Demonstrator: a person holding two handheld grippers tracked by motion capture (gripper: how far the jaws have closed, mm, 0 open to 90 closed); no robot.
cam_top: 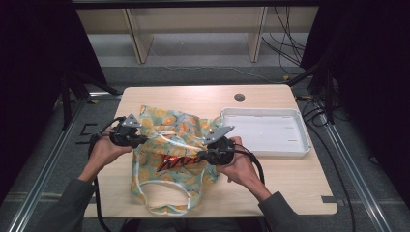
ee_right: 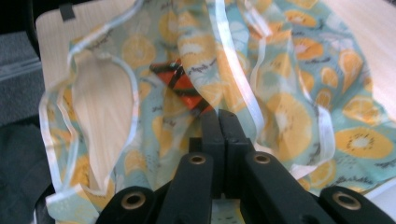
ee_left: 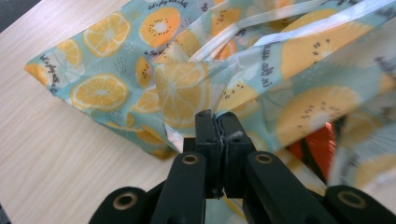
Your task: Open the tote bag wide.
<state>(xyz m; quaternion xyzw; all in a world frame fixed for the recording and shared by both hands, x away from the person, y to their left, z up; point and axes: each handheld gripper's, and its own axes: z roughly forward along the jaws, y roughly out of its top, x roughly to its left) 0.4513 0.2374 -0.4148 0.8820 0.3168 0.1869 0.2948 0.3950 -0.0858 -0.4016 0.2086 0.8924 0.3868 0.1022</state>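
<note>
A see-through teal bag [cam_top: 164, 130] printed with orange slices lies across the middle of the wooden table [cam_top: 290, 179]. Through its film shows a red and black snack packet [cam_top: 178, 162]. My left gripper [cam_top: 143, 140] is shut on the bag's left edge. My right gripper [cam_top: 201, 155] is shut on its right side. In the left gripper view the jaws [ee_left: 217, 117] pinch a fold of the bag [ee_left: 187, 88], with the packet [ee_left: 317, 144] to the right. In the right gripper view my gripper [ee_right: 219, 114] clamps the film just below the packet [ee_right: 180, 84]. The bag's white-edged handle loop [ee_right: 93, 121] lies open at the left.
A shallow white tray [cam_top: 263, 112] stands on the table to the right of the bag, close to my right hand. A round cable hole [cam_top: 239, 96] sits near the far edge. The bag's handle loop [cam_top: 164, 205] hangs toward the front edge. Cables [cam_top: 290, 53] run over the floor behind.
</note>
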